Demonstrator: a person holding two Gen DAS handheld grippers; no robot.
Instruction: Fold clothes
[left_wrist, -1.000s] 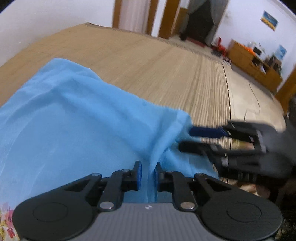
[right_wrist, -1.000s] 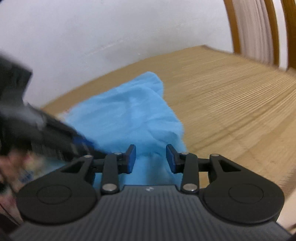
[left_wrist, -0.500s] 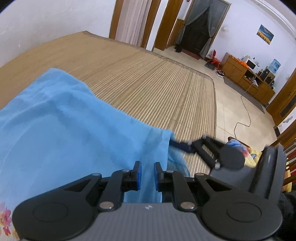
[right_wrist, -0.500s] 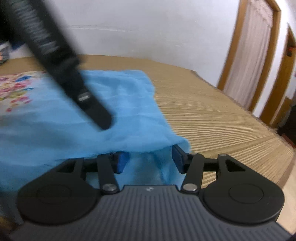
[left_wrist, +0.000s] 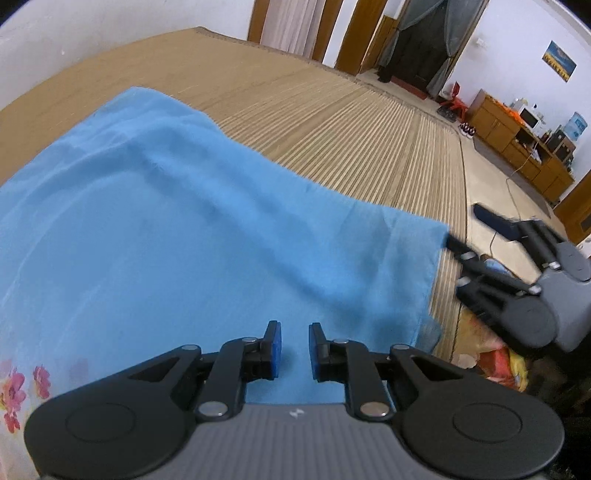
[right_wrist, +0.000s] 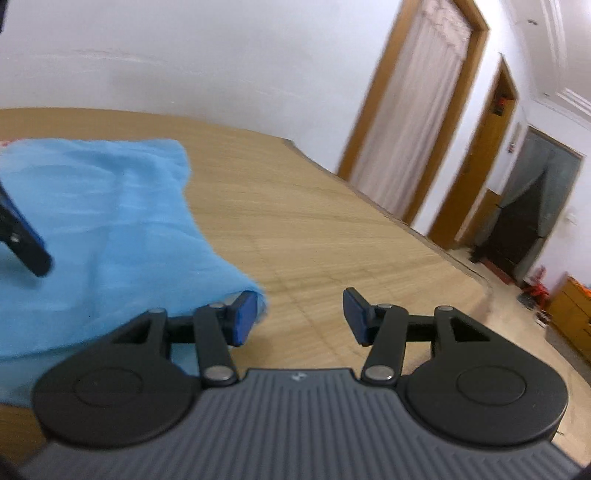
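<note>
Left of your left tool (left_wrist: 294, 350), close beside its left arm, you see a pale fabric with pink flowers (left_wrist: 14, 391); the blue cloth (left_wrist: 184, 221) lies next to it. The blue cloth is spread on the bamboo mat (left_wrist: 332, 129). It goes from under this tool to far ahead of it and to both sides. The jaws of the left tool stand only a little apart, and the cloth shows in the narrow gap. I cannot tell if the pads pinch it or are only above it.

To the right of the left tool the cloth ends in a corner. Your right tool (left_wrist: 463, 226) is at this corner, and one finger looks to touch the edge there, but the picture is blurred. Far ahead and to the right, a wooden cabinet (left_wrist: 517, 147) stands on the tiled floor by the wall.

In the right wrist view, a finger of the left tool (right_wrist: 26, 243) hangs over the cloth (right_wrist: 92, 221), ahead and to the left of the right tool (right_wrist: 299, 317). The cloth is on the left side only; its corner comes to the left pad (right_wrist: 243, 314) and lies against it or just beside it. The jaws of the right tool are wide apart, and between them is only the bare mat (right_wrist: 314, 229). Ahead and to the right are the wooden door frames (right_wrist: 465, 125).
</note>
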